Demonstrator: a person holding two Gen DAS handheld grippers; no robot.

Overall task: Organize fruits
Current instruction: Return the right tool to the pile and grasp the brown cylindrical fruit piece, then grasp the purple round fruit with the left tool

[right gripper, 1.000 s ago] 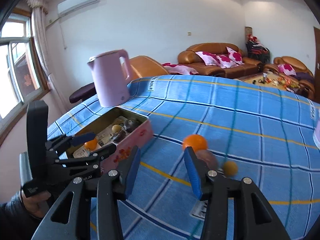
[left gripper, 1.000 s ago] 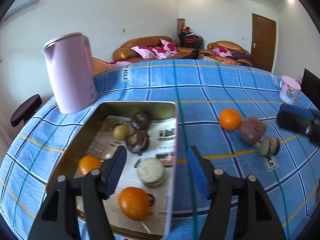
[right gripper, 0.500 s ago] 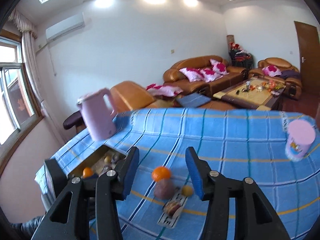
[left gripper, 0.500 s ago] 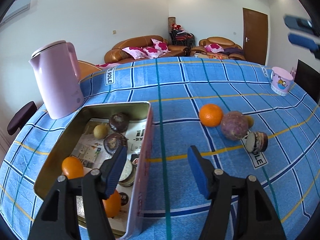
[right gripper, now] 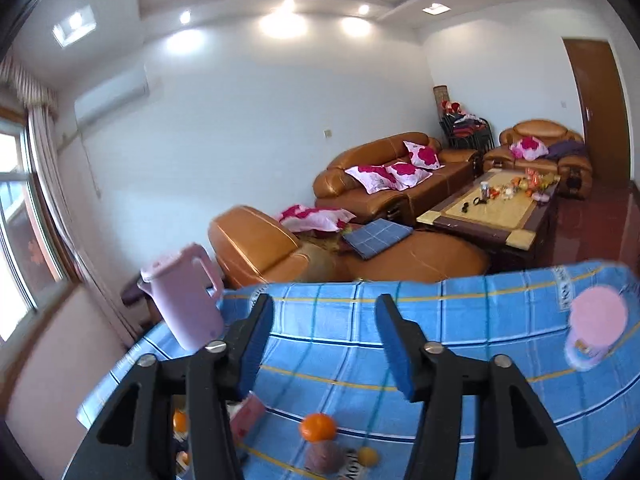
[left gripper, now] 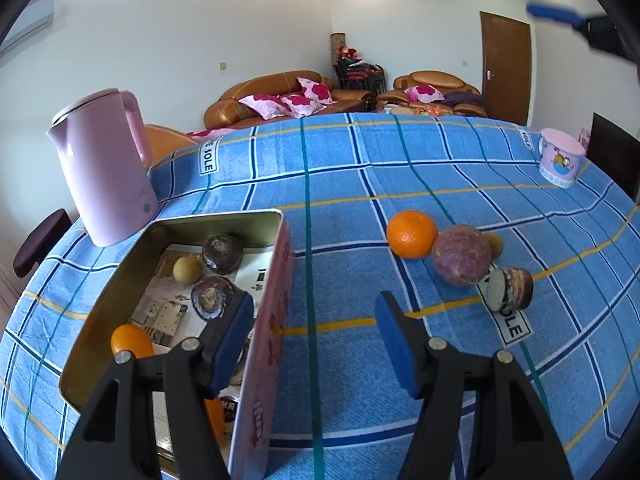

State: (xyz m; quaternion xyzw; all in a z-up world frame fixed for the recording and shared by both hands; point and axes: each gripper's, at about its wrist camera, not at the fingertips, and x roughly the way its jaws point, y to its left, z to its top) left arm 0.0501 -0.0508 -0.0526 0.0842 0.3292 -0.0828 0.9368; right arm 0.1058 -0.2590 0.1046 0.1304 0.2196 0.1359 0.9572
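A pink tin box [left gripper: 262, 360] lies on the blue checked tablecloth and holds oranges [left gripper: 130, 340], dark passion fruits [left gripper: 222, 254] and a small yellow fruit [left gripper: 187, 269]. On the cloth to the right lie an orange [left gripper: 412, 234], a purple passion fruit [left gripper: 461, 255], a small yellow fruit [left gripper: 495, 244] and a cut half fruit [left gripper: 510, 289]. My left gripper [left gripper: 314, 344] is open and empty beside the box's right wall. My right gripper [right gripper: 322, 346] is open and empty, raised high above the table; the orange [right gripper: 318, 427] is far below it.
A pink kettle [left gripper: 104, 172] stands behind the box at the back left. A pink cup [left gripper: 560, 158] stands at the far right of the table. Sofas and a coffee table [right gripper: 492, 212] lie beyond the table's far edge.
My right gripper has risen well above the table and now faces the room. My left gripper has shifted right, from over the box to beside its right wall.
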